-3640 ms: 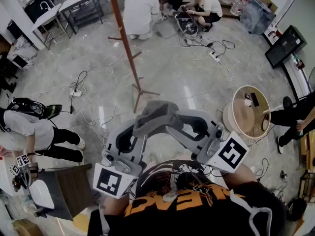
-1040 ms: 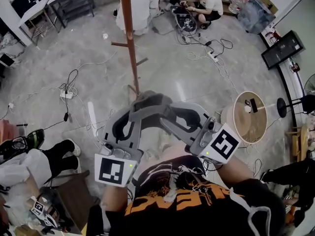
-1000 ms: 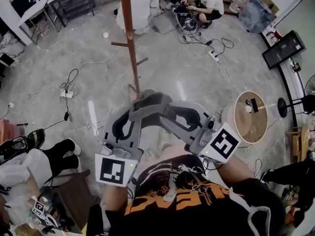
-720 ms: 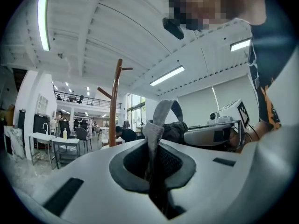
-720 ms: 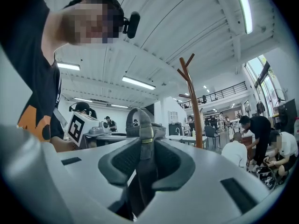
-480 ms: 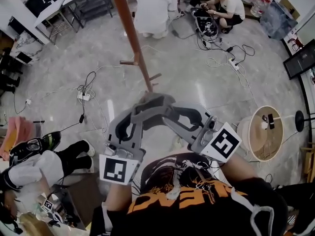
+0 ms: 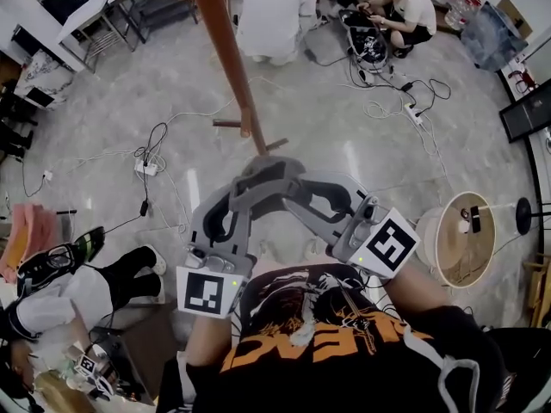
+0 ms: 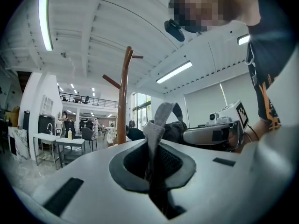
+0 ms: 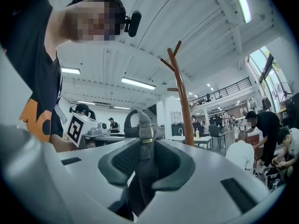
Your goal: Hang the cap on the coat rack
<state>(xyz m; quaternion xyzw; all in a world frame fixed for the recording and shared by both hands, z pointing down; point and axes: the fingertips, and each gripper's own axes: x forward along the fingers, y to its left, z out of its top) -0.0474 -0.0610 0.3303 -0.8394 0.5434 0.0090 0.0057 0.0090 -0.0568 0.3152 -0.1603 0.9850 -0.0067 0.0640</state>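
A grey cap (image 7: 269, 177) hangs between my two grippers at chest height. My left gripper (image 7: 241, 203) is shut on a fold of the cap's fabric (image 8: 154, 134). My right gripper (image 7: 300, 203) is shut on the cap's back strap (image 9: 141, 125), just below its brass buckle. The brown wooden coat rack (image 7: 225, 50) stands straight ahead, its base just beyond the cap. In the left gripper view the coat rack's pole (image 8: 122, 101) with its pegs rises left of the cap. In the right gripper view the pole (image 9: 184, 101) rises right of it.
People crouch on the floor (image 7: 275, 11) behind the rack among cables and a power strip (image 7: 405, 110). Another person sits at lower left (image 7: 77, 274). A round wooden table (image 7: 456, 239) stands to the right, metal tables (image 7: 129, 7) at the back left.
Both grippers have moved forward with the cap toward the coat rack. The rack's pole now looks larger and nearer. Both grips are unchanged.
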